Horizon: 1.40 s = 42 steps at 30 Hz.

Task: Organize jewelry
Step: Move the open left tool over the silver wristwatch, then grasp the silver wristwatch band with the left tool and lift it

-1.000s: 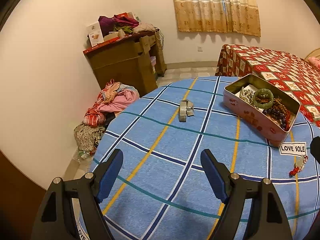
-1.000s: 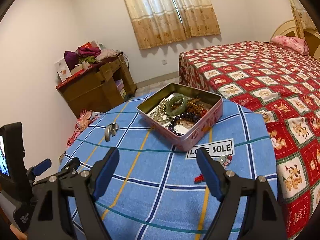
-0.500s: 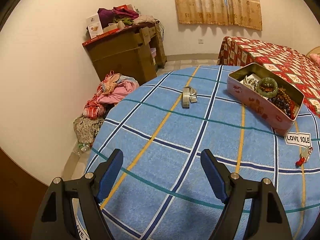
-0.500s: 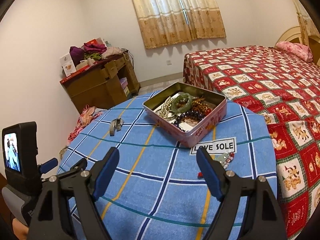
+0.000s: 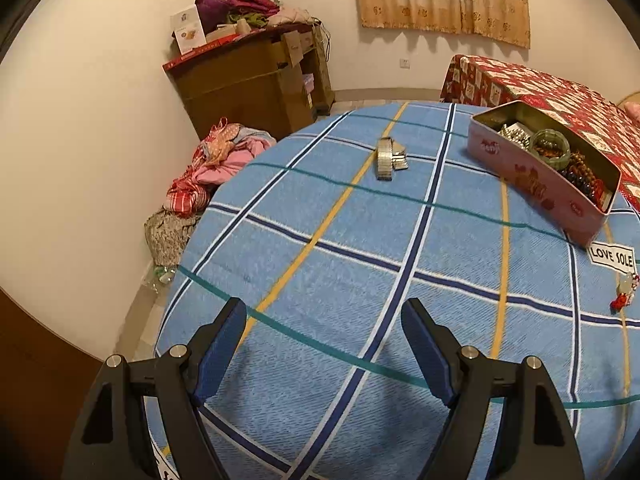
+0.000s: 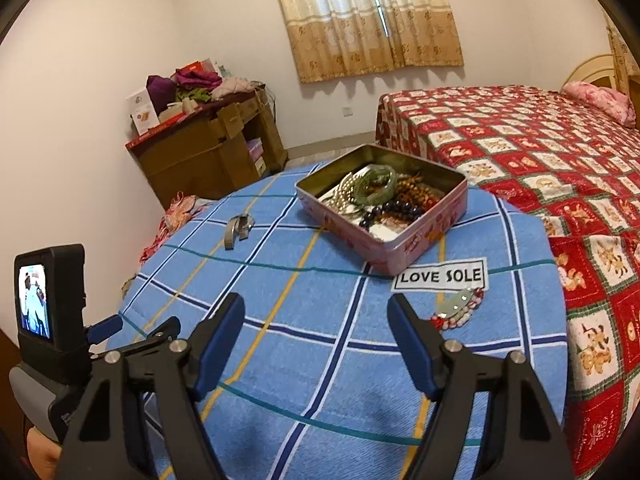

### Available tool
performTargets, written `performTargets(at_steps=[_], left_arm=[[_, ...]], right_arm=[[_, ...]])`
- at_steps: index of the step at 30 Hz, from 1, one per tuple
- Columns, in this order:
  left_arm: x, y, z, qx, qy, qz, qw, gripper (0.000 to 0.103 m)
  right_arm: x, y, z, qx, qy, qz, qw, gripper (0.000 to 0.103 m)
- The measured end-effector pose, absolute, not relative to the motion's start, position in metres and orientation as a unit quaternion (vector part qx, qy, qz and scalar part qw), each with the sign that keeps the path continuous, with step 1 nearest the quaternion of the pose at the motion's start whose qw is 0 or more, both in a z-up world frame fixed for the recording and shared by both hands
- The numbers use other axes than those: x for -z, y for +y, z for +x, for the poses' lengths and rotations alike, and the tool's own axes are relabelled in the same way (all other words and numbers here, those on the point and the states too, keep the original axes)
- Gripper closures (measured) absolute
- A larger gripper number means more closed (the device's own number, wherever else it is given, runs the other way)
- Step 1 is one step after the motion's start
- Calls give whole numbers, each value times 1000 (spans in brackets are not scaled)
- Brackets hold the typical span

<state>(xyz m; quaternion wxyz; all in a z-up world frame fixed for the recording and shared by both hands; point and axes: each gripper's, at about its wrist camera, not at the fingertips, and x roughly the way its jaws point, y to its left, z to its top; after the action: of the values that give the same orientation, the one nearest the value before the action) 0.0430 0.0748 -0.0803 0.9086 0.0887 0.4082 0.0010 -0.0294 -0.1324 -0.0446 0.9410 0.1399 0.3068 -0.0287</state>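
Observation:
A pink tin box [image 6: 404, 242] holding bead strings and a green bangle [image 6: 374, 184] stands on the blue plaid tablecloth [image 6: 304, 320]; it shows at the right in the left wrist view [image 5: 536, 184]. A metal watch band [image 5: 389, 159] lies on the cloth left of the box, also in the right wrist view [image 6: 238, 230]. A red and pale bead bracelet [image 6: 458, 308] lies by the LOVE SOLE label [image 6: 440, 276]. My left gripper [image 5: 324, 344] is open and empty above the near cloth. My right gripper [image 6: 316, 340] is open and empty, with the bracelet just right of it.
The left hand-held unit with its screen [image 6: 44, 304] sits at the left of the right wrist view. A bed with a red quilt [image 6: 540, 160] is to the right. A brown cabinet [image 5: 256, 76] and a clothes pile [image 5: 216, 164] stand by the wall.
Both grippers have pulled back and risen slightly, so more of the table shows. The bracelet now shows fully beside the right fingers. Both stay open.

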Motion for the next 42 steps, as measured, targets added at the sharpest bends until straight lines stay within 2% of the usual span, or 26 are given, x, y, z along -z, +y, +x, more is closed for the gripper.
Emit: performTargets(at_steps=[3,15,25,27,29,30,36,42], left_arm=[[80,78,51,22,412,72,908,23],[66,43,167,62,377,45,923,23],[108,17,235,54,416,55,906,23],[112,20,240,64,432,30,899,33],[111,20,242,72,428,21,901,62],[111,18,243,72,426,30,901,66],[110,14,243,105,425,33,898,67],[98,23,204,158,417,-5,895,68]], right_arm=[[53,-132,-29,12,326,140,935,48],[70,-148,-50,2,340,157,927,48],[84,-181,-68,53,352,176,918,48],[84,-189,-66,67,349,185,916,48],[85,-195,-63,74,349,192,914,48],[87,-197,-62,76,350,197,913,48],[88,-206,-58,85,352,211,908,48],[87,-214,-58,90,345,221,908,48]])
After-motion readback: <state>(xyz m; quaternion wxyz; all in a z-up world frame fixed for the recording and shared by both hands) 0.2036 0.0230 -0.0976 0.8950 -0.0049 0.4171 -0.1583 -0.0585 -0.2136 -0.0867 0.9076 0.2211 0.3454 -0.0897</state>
